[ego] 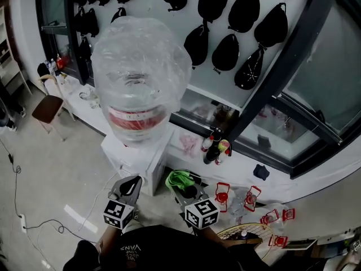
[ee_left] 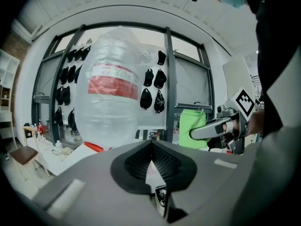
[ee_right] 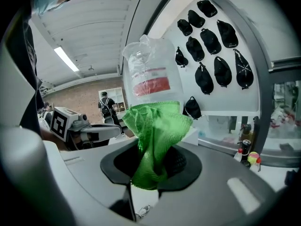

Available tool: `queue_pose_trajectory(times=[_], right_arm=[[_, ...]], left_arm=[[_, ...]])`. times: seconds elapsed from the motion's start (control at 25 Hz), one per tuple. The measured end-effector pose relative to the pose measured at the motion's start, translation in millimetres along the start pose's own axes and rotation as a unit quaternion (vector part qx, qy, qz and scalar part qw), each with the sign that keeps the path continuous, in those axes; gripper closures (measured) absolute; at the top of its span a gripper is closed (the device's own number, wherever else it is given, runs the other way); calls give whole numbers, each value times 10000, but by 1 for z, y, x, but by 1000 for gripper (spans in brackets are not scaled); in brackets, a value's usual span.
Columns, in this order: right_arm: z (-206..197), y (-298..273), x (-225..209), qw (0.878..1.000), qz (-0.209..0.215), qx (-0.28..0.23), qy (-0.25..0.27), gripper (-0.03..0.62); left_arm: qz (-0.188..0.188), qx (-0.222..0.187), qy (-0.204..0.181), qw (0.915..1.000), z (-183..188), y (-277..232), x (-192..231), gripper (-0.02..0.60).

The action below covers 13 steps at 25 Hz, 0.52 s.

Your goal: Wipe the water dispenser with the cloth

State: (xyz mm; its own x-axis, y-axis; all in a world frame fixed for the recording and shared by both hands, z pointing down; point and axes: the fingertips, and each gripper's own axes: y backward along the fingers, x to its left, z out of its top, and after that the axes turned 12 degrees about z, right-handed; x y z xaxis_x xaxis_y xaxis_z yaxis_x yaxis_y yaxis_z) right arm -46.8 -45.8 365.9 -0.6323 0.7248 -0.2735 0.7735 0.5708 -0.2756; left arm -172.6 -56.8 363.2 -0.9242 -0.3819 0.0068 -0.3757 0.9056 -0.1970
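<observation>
The water dispenser's white body [ego: 137, 156] stands on the floor ahead of me, with a big clear bottle [ego: 141, 75] with a red label on top. My right gripper [ego: 183, 186] is shut on a bunched green cloth [ego: 179, 179], held just right of the dispenser's base. The cloth [ee_right: 155, 135] sticks up between the right jaws, with the bottle [ee_right: 150, 74] behind it. My left gripper [ego: 128, 189] hangs in front of the dispenser, shut with nothing in it. In the left gripper view the bottle [ee_left: 113, 98] rises ahead and the cloth [ee_left: 190, 124] shows at right.
Black bags [ego: 225, 49] hang on the white wall behind. A dark window post [ego: 271, 78] slants at right. Bottles [ego: 213, 147] stand on the low ledge, and small red items [ego: 223, 193] lie near my right. A chair [ego: 48, 106] stands at left, cables [ego: 34, 224] cross the floor.
</observation>
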Motion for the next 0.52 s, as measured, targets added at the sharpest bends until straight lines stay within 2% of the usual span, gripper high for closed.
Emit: queue_pose_trajectory(times=[0.52], right_arm=[[-2,6,-1,10000,59,-49,57,482]], left_arm=[[19,-61,-70,10000,4,0,-14,578]])
